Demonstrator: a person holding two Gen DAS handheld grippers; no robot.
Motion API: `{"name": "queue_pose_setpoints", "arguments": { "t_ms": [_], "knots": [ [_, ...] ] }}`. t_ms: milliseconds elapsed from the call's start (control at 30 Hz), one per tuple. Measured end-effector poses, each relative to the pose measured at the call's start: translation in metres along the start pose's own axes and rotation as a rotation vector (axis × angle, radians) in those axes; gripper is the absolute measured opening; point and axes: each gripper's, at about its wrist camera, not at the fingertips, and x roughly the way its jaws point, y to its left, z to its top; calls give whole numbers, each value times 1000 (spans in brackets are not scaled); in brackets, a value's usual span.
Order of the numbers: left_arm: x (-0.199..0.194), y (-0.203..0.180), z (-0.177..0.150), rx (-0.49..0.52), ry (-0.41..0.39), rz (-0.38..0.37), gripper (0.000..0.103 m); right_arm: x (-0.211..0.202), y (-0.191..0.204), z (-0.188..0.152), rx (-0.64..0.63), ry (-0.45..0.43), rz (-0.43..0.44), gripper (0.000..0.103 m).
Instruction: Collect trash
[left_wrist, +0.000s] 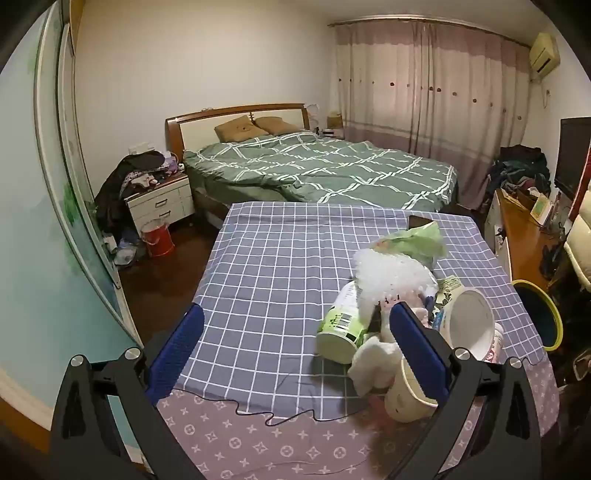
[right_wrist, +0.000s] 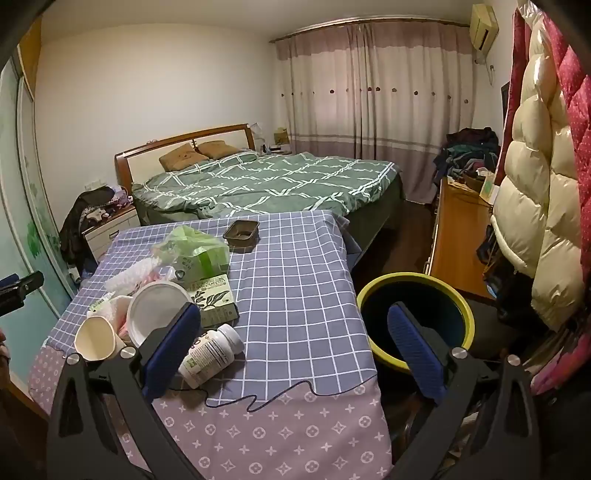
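A heap of trash lies on the checked tablecloth (left_wrist: 266, 280): a green-labelled can (left_wrist: 341, 326) on its side, bubble wrap (left_wrist: 391, 275), a green plastic bag (left_wrist: 421, 242), a white bowl (left_wrist: 471, 321), a paper cup (left_wrist: 406, 391) and a crumpled tissue (left_wrist: 373, 363). My left gripper (left_wrist: 295, 349) is open and empty, left of the heap. In the right wrist view the heap shows with a white pill bottle (right_wrist: 210, 354), a green box (right_wrist: 214, 299) and a dark tray (right_wrist: 241, 232). My right gripper (right_wrist: 295, 350) is open and empty over the table's right edge, beside a yellow-rimmed bin (right_wrist: 413, 321).
A black cable (right_wrist: 258, 400) lies across the front of the cloth. A green-quilted bed (left_wrist: 325, 170) stands behind the table. A red bucket (left_wrist: 157, 236) sits by a nightstand (left_wrist: 159, 201). A wooden desk (right_wrist: 461, 236) and hanging puffer coats (right_wrist: 535, 192) are on the right.
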Motion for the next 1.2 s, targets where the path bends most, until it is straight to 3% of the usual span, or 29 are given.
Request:
{"name": "queue_pose_setpoints", "arguments": {
  "t_ms": [267, 1200],
  "knots": [
    [-4, -13, 1, 3, 6, -14, 99, 1, -1, 0, 12, -4, 5, 97],
    [-3, -5, -2, 9, 15, -40, 99, 3, 0, 0, 17, 1, 4, 97]
  ]
}}
